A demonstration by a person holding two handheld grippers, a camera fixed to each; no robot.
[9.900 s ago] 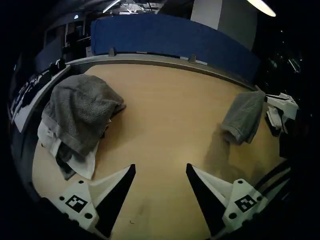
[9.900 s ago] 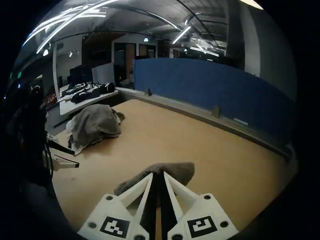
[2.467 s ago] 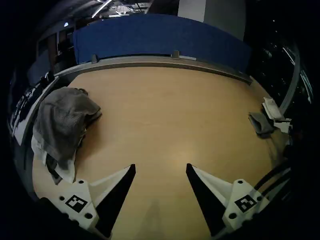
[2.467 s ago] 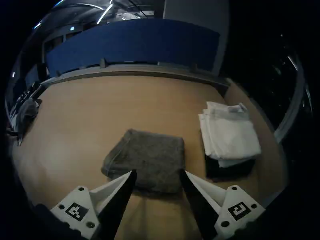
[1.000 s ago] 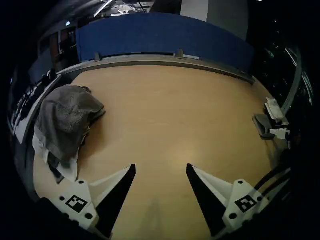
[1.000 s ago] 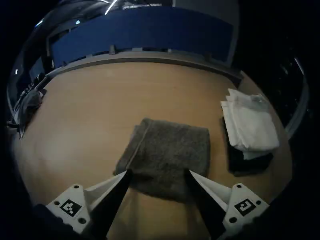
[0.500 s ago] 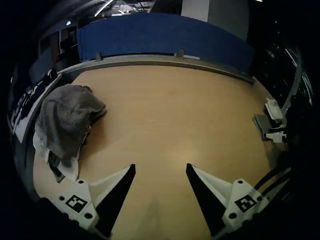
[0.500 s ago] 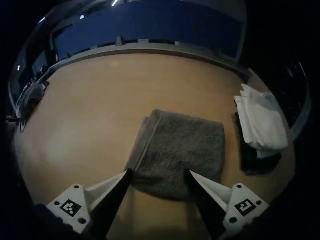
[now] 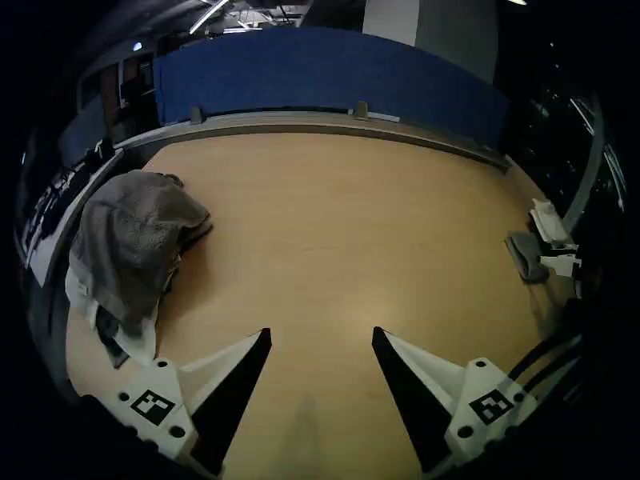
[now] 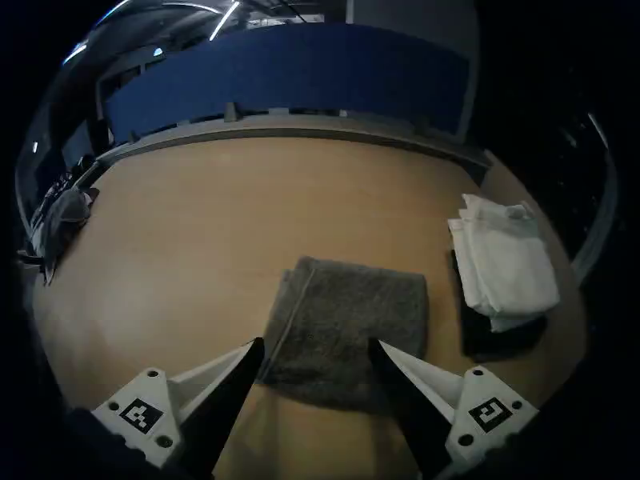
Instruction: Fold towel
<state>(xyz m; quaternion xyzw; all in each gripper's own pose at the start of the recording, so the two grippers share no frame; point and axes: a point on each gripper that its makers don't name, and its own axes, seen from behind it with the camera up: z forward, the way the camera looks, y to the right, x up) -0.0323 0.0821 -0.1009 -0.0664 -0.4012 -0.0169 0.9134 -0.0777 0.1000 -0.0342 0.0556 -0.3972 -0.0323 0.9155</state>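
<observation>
Two grippers, both w/ fingers spread wide. Left gripper view: heap of grey towels (image 9: pixel 132 240) at the table's (image 9: pixel 344 216) left edge, left gripper (image 9: pixel 320 340) over bare wood (blue divider (image 9: pixel 320 72) at back). Right gripper view: right gripper (image 10: pixel 314 348) w/ tips at near edge of folded grey towel (image 10: pixel 348 324), flat mid-table; white folded stack (image 10: pixel 508 272) just right of it.

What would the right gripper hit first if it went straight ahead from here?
Most likely the folded grey towel, lying on the table just beyond the open right gripper; how high the gripper is above the towel is unclear.
</observation>
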